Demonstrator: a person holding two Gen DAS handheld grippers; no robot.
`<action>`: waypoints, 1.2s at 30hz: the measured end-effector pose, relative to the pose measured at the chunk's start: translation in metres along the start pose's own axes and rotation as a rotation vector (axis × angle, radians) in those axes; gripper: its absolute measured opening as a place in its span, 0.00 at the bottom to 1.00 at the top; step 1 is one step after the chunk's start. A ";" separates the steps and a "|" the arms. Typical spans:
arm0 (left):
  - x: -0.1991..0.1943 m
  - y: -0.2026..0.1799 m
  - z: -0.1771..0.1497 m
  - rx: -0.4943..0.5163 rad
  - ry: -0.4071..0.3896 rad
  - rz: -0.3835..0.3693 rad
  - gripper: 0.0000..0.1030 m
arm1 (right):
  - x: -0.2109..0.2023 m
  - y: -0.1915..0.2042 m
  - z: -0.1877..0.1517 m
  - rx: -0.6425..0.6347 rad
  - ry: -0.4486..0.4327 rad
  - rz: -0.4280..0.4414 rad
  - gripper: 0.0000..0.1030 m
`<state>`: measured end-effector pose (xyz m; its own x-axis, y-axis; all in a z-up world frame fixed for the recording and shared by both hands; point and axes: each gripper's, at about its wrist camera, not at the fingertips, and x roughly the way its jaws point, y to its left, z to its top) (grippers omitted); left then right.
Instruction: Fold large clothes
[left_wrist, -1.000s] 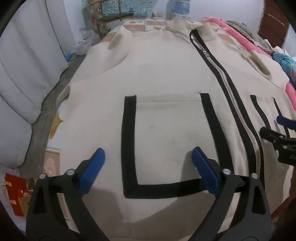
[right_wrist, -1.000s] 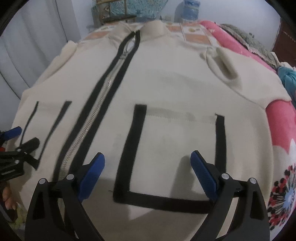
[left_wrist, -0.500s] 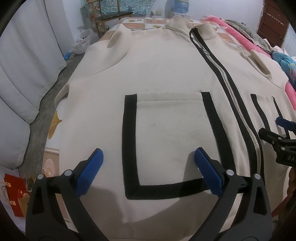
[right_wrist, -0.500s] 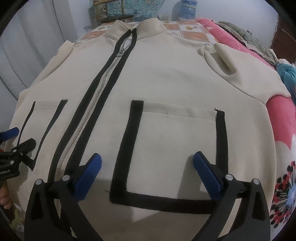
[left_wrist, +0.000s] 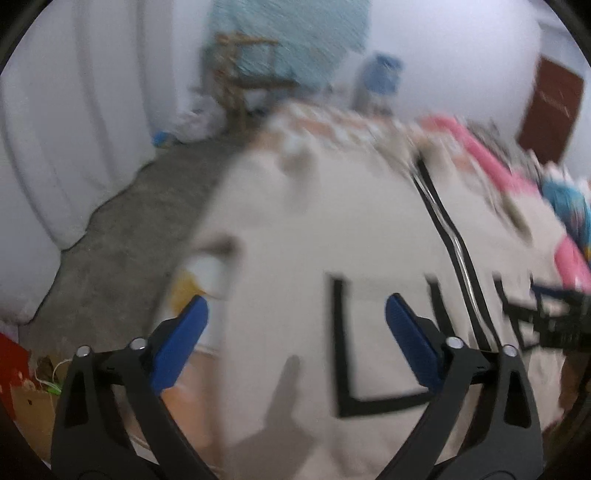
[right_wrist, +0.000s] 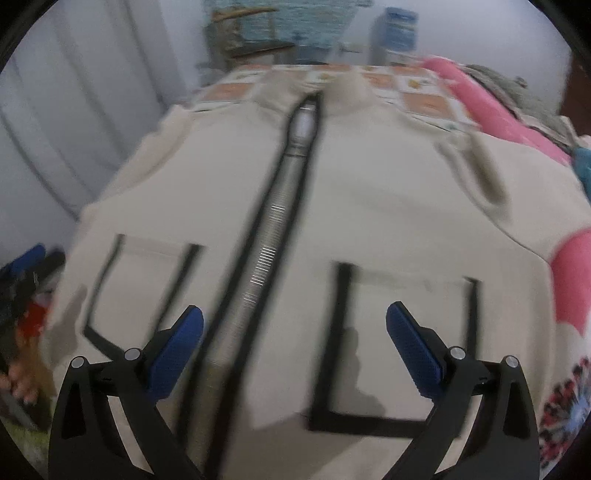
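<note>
A cream zip-up jacket (right_wrist: 388, 206) with black-trimmed pockets lies flat, front up, on the bed; its zipper (right_wrist: 269, 236) runs up the middle. In the blurred left wrist view the jacket (left_wrist: 306, 229) fills the centre, with one pocket (left_wrist: 369, 343) ahead and to the right. My left gripper (left_wrist: 295, 332) hovers above the jacket's left edge, its jaws closing a little but wide apart, nothing between them. Above the hem between zipper and right pocket (right_wrist: 399, 343), my right gripper (right_wrist: 295, 336) is open and holds nothing. The left gripper (right_wrist: 26, 269) shows at the far left there.
Pink bedding (right_wrist: 491, 110) and a patterned sheet (right_wrist: 565, 398) lie along the bed's right side. Grey floor (left_wrist: 122, 229), a white curtain (left_wrist: 55, 140) and a red bag (left_wrist: 11, 365) sit to the left. A wooden chair (left_wrist: 243, 81) and a water bottle (right_wrist: 397, 33) stand beyond the bed.
Both views have pulled back and up from the jacket. The left gripper swung toward the jacket's left edge, so floor now fills its left side. The right view now shows both pockets.
</note>
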<state>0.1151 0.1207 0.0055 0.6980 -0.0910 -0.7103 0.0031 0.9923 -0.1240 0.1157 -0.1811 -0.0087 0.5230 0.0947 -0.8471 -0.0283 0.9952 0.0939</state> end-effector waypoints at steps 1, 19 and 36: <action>-0.002 0.018 0.006 -0.048 -0.013 0.004 0.81 | 0.004 0.007 0.004 -0.014 0.005 0.029 0.94; 0.224 0.257 -0.089 -1.430 0.525 -0.651 0.73 | 0.046 0.043 0.011 -0.084 0.114 0.012 0.94; 0.255 0.269 -0.066 -1.456 0.465 -0.533 0.08 | 0.041 0.023 0.014 -0.039 0.104 -0.021 0.94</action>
<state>0.2466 0.3592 -0.2548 0.5731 -0.6661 -0.4773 -0.6738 -0.0514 -0.7372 0.1486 -0.1543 -0.0344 0.4327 0.0743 -0.8984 -0.0527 0.9970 0.0571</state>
